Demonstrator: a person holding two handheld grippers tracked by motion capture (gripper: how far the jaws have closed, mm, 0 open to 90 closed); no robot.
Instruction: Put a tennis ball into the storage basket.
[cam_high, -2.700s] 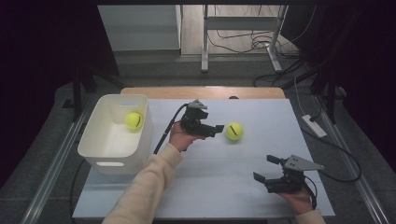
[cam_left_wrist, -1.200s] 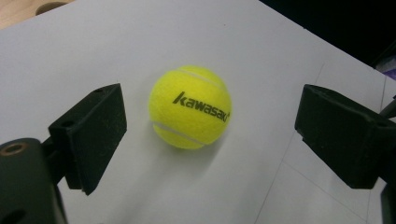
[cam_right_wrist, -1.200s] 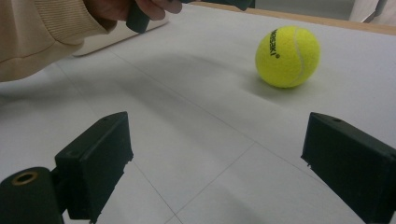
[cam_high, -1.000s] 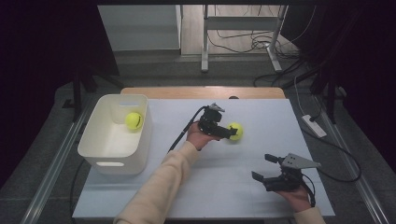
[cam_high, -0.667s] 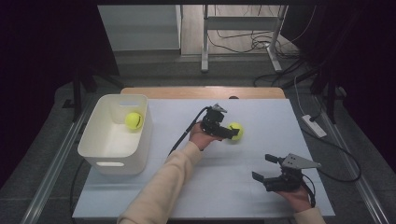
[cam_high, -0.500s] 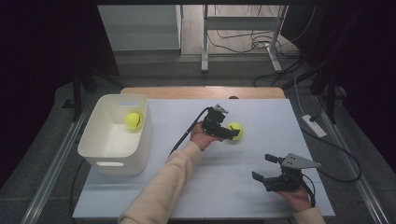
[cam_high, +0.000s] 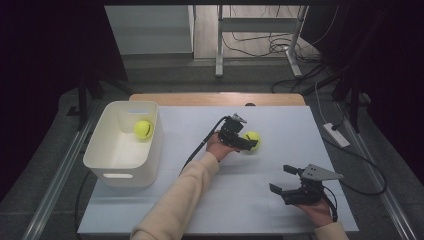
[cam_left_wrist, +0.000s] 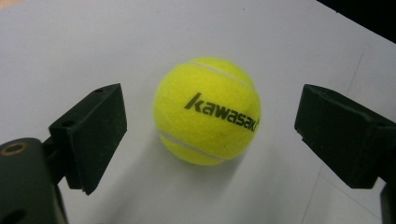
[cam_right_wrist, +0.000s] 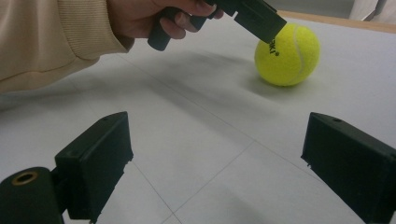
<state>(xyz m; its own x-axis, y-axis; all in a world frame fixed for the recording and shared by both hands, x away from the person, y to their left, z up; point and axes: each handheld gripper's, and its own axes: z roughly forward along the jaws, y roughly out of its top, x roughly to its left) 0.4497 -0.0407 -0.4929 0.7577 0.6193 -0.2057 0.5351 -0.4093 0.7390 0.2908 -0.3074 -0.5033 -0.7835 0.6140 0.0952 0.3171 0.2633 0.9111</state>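
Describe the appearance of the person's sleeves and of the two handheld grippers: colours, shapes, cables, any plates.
Both forearms wear cream knit sleeves with ribbed cuffs. The left gripper is black, with two blocky rectangular jaws and a black cable trailing toward the person. The right gripper is also black, with the same blocky jaws, a grey three-cornered plate on top and a black cable looping by the hand.

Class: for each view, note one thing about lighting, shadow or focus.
High view: dark surroundings, lit table. Left gripper view: tennis ball sharp, its lettering readable, soft shadow beneath. Right gripper view: near tongs slightly soft, ball casts a faint shadow.
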